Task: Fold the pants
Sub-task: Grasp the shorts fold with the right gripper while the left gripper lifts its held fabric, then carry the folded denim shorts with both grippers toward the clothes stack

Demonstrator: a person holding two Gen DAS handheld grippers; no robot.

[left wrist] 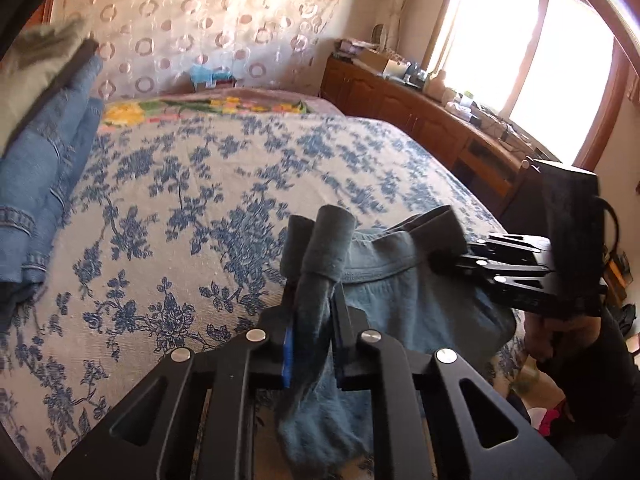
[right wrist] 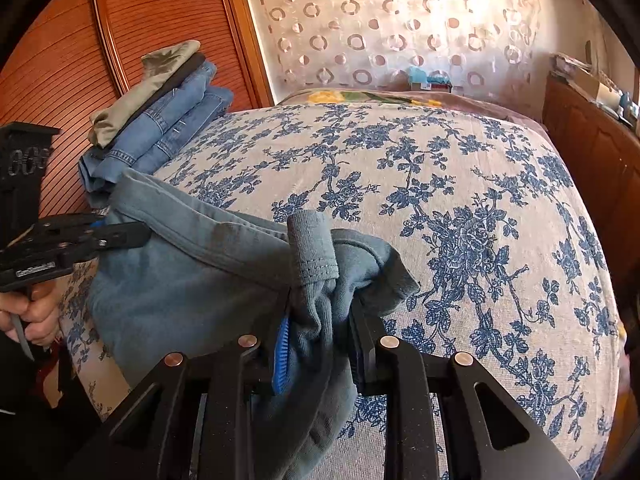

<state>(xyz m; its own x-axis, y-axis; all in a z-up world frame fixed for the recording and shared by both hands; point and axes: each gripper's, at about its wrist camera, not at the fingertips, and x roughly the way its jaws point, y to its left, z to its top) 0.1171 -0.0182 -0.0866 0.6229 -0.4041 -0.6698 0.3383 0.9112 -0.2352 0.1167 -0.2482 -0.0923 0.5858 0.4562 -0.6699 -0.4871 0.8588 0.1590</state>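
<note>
Grey-blue pants [left wrist: 400, 292] hang in a bunch between both grippers over the near edge of the bed. My left gripper [left wrist: 316, 280] is shut on a rolled fold of the waistband, and the cloth drapes down between its fingers. My right gripper [right wrist: 320, 312] is shut on another bunched part of the pants [right wrist: 180, 280], with a hemmed edge sticking up above its pads. In the left wrist view the right gripper [left wrist: 452, 256] bites the cloth from the right. In the right wrist view the left gripper [right wrist: 136, 234] pinches the waistband at the left.
The bed [left wrist: 200, 200] has a blue floral cover. A stack of folded jeans [right wrist: 160, 120] with an olive garment on top sits at its far left corner. A wooden cabinet [left wrist: 400, 100] runs under the window. A hand [right wrist: 32, 316] holds the left gripper's handle.
</note>
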